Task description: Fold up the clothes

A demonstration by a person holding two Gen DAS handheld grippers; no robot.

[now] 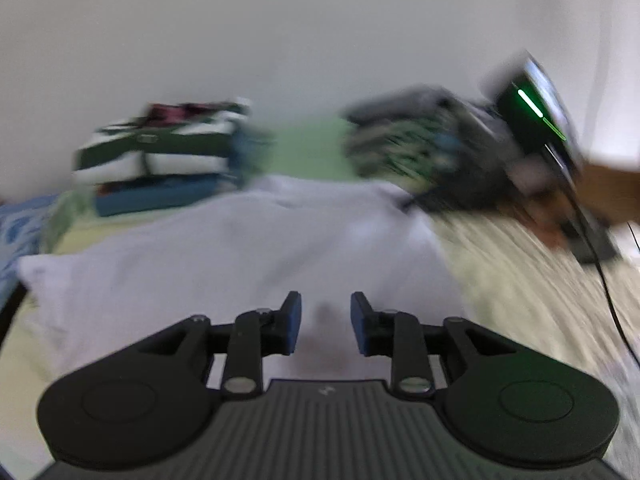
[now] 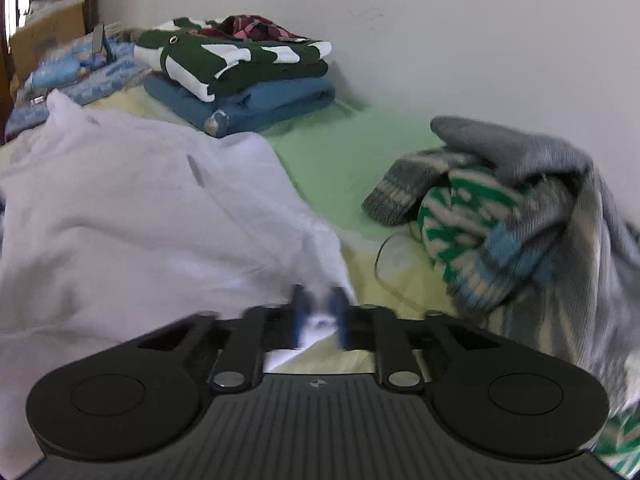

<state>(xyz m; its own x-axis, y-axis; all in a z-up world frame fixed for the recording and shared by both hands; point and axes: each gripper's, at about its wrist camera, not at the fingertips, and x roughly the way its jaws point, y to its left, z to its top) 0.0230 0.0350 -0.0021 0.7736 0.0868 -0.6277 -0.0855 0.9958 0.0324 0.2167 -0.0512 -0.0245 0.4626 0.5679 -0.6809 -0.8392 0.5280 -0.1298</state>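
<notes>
— Between the left gripper's (image 1: 325, 322) blue pads, what do you see?

— White garment (image 1: 224, 248), nothing more. The jaws stand well apart, with a clear gap, and the cloth lies spread beneath and ahead of them. Whether the tips touch the fabric I cannot tell; the view is blurred.

— And the right gripper (image 2: 319, 317)?

— Its jaws are much nearer together, a narrow gap only. A bit of the white garment (image 2: 132, 208) shows in that gap, at the cloth's edge, but the fingers are smeared and I cannot tell whether they pinch it.

— What lies ahead of the right jaws?

— Beyond and to the left, a stack of folded clothes (image 2: 244, 76): a blue piece underneath, green-and-white on top, something red plaid above that. To the right of the jaws, a heap of knitted garments (image 2: 504, 216) in grey, green and blue, unfolded, on the pale green-yellow bed sheet (image 2: 344, 156).

— Does the left view show the same?

— Yes, the folded stack (image 1: 168, 160) far left ahead, the knitted heap (image 1: 416, 152) far right.
</notes>
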